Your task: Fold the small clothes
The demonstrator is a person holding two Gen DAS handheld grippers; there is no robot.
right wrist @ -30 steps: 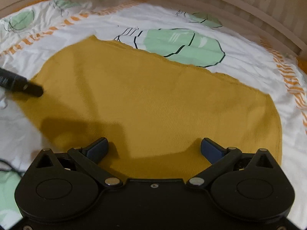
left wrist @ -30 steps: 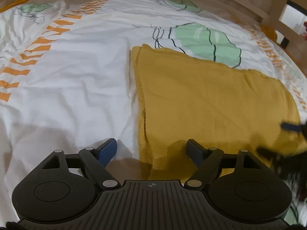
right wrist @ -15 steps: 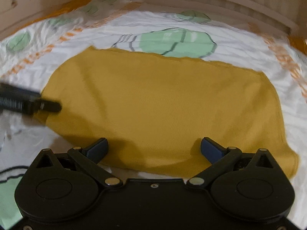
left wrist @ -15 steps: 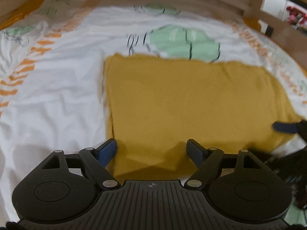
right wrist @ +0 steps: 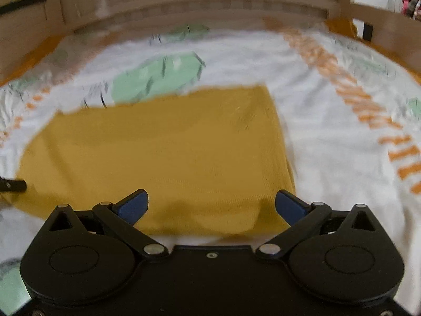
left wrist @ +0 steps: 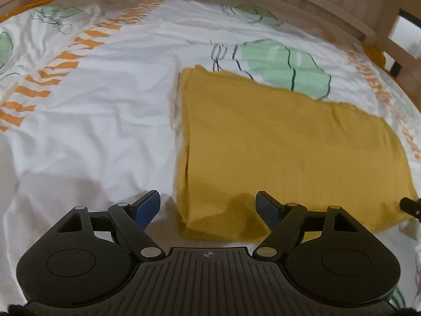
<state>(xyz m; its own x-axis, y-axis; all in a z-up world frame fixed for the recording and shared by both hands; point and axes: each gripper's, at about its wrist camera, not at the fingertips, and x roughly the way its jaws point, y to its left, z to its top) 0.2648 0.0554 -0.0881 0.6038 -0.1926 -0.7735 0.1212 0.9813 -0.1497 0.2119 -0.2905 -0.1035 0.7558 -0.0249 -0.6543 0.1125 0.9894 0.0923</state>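
Note:
A mustard-yellow cloth lies folded flat on the bed, a rectangle with a doubled left edge. My left gripper is open and empty, its fingers straddling the cloth's near left corner. In the right wrist view the same cloth fills the middle. My right gripper is open and empty over the cloth's near right corner. The tip of each gripper shows at the other view's edge: the right one and the left one.
The bed is covered by a white sheet with green shapes and orange stripes. A wooden slatted frame rings the bed at the back and sides. Wooden posts stand at the far right.
Both grippers have drawn back towards the cloth's near edge. The right one has swung right to the near right corner; the left one has shifted to the near left corner. Both stay open.

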